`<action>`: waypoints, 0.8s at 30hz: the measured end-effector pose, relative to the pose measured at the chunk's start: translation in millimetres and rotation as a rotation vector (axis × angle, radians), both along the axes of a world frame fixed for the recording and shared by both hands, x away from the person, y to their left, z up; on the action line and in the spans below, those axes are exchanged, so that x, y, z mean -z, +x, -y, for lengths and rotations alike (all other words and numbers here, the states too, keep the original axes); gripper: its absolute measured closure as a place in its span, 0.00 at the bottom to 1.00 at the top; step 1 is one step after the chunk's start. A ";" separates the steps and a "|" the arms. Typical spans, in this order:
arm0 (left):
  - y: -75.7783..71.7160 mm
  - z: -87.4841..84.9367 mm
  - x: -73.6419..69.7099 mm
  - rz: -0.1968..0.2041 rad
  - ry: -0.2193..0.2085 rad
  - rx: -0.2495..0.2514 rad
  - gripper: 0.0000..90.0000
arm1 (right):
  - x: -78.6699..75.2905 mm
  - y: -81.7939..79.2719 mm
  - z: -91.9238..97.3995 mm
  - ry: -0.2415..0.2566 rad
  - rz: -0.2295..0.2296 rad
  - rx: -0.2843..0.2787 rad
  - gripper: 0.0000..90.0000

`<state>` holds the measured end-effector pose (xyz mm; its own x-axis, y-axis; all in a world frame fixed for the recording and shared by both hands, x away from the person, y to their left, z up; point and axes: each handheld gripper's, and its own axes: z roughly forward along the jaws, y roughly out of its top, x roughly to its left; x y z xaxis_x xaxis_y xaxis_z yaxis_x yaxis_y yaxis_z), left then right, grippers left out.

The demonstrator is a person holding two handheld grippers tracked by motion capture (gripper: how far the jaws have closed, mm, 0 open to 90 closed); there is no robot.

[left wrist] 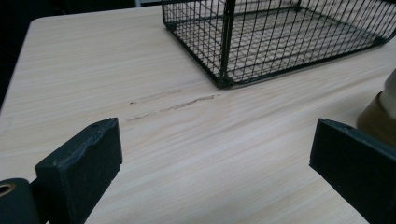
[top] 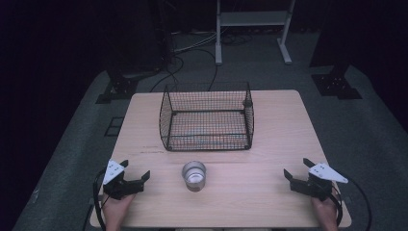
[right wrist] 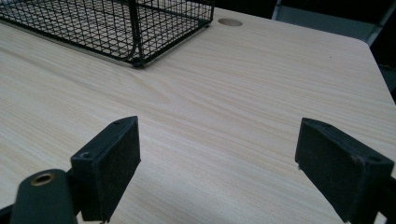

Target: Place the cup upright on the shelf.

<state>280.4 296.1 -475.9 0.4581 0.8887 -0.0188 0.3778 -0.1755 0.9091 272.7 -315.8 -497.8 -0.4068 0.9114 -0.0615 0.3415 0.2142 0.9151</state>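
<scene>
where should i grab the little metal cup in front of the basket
Grip the metal cup across its round side wall, jaws level, coming in from the left with the left hand-held gripper. It stands upright, open top up, apart from the wire basket, with bare table on both sides.

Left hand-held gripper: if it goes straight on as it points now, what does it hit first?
Probably the wire basket: its near corner post stands ahead of the open left hand-held gripper, past bare table. The cup sits off to the side; depth is unclear.
</scene>
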 end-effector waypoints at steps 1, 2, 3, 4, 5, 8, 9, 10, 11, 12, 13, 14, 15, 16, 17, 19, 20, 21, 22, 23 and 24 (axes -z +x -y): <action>0.3 -0.2 0.4 -0.003 -0.002 -0.002 0.02 | 0.0 -0.1 0.2 0.002 0.000 0.002 0.15; 0.5 -0.3 1.0 -0.003 0.004 -0.004 0.02 | -0.1 -0.4 0.5 0.005 0.002 0.004 0.15; 0.4 -0.4 2.1 -0.006 -0.003 -0.005 0.02 | -0.1 -0.5 0.7 0.006 0.004 0.004 0.15; 0.2 -0.4 2.9 -0.007 -0.009 -0.005 0.02 | -0.1 -0.4 1.0 0.010 0.002 0.007 0.15; 0.2 -0.4 2.9 -0.007 -0.009 -0.005 0.02 | -0.1 -0.4 1.0 0.010 0.002 0.007 0.15; -0.9 1.8 3.2 -0.006 -0.003 0.004 0.02 | -0.1 0.0 1.4 0.013 0.001 0.006 0.15; -1.1 2.8 2.3 -0.002 -0.007 0.012 0.02 | -0.1 0.0 1.1 0.011 0.001 0.006 0.15; -1.8 3.8 1.4 0.005 -0.006 0.017 0.02 | -0.1 -0.2 0.6 0.006 0.002 0.007 0.15; -2.7 5.0 0.5 0.012 0.000 0.020 0.02 | -0.1 -0.2 0.2 0.003 0.002 0.008 0.15; -3.2 5.9 -0.1 0.014 0.001 0.025 0.02 | 0.0 -0.1 0.0 0.001 0.001 0.008 0.15; -4.0 7.8 -1.0 0.020 -0.005 0.031 0.02 | 0.0 0.0 -0.1 0.000 0.002 0.008 0.15; -4.0 7.8 -1.0 0.020 -0.005 0.031 0.02 | 0.0 0.0 -0.1 0.000 0.002 0.008 0.15; -5.0 10.0 -2.3 0.029 0.000 0.034 0.02 | 0.0 -0.1 -0.1 -0.001 0.001 0.008 0.15; -6.1 12.8 -4.6 0.035 0.014 0.032 0.00 | -0.1 -0.1 -0.1 0.000 0.001 0.010 0.15; -6.9 14.4 -6.6 0.045 0.015 0.041 0.00 | 0.0 0.1 0.0 0.001 0.001 0.010 0.15; -8.6 17.9 -12.6 0.070 0.012 0.064 0.00 | 0.0 0.1 0.1 0.001 0.000 0.012 0.15; -9.3 19.2 -14.6 0.075 0.013 0.073 0.00 | 0.0 0.1 0.0 0.001 0.000 0.014 0.15; -9.8 20.8 -16.7 0.084 0.010 0.084 0.00 | 0.0 0.1 -0.1 0.000 0.000 0.015 0.15; -9.8 22.3 -18.3 0.089 0.006 0.099 0.00 | 0.0 0.1 -0.3 -0.001 0.000 0.016 0.15; -9.3 24.8 -19.5 0.081 -0.002 0.120 0.00 | 0.0 0.1 -0.4 -0.003 0.000 0.015 0.15; -8.5 26.1 -19.9 0.073 0.001 0.134 0.00 | 0.0 0.2 -0.6 -0.004 -0.002 0.015 0.15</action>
